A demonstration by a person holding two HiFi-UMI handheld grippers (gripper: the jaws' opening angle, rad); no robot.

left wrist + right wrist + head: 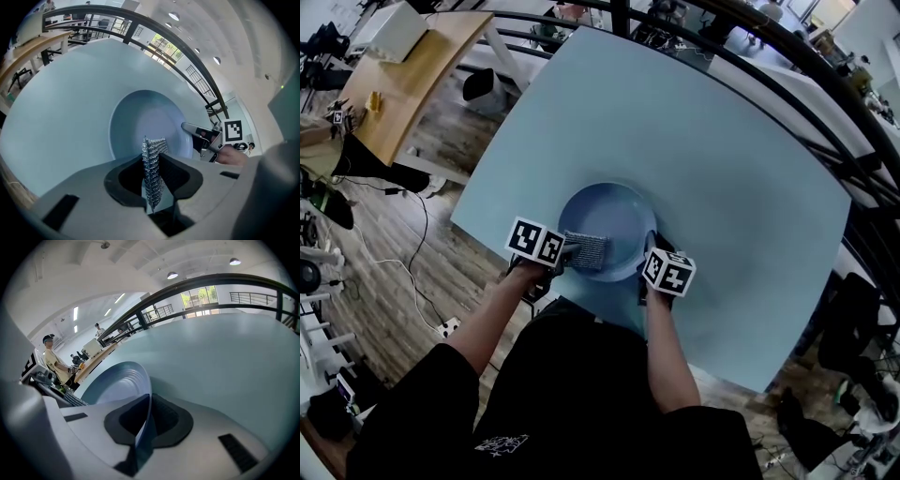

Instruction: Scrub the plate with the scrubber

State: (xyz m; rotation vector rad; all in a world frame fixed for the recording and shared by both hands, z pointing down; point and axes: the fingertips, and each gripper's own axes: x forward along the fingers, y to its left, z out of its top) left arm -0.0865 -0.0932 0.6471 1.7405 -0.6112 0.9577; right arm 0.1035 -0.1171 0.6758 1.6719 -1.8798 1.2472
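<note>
Pale-blue round plate sits near our edge of the big pale-blue table, wood-plank floor and wooden desk beyond. Our left gripper pinches the silver mesh scrubber over the plate; our right gripper clamps the plate's rim.

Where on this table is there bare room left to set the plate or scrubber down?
The table is bare beyond the plate out to its far edge, and broadly to the plate's right. The crowded spot is the near edge: left tool shut on the scrubber, right tool clamping the plate's rim.
</note>
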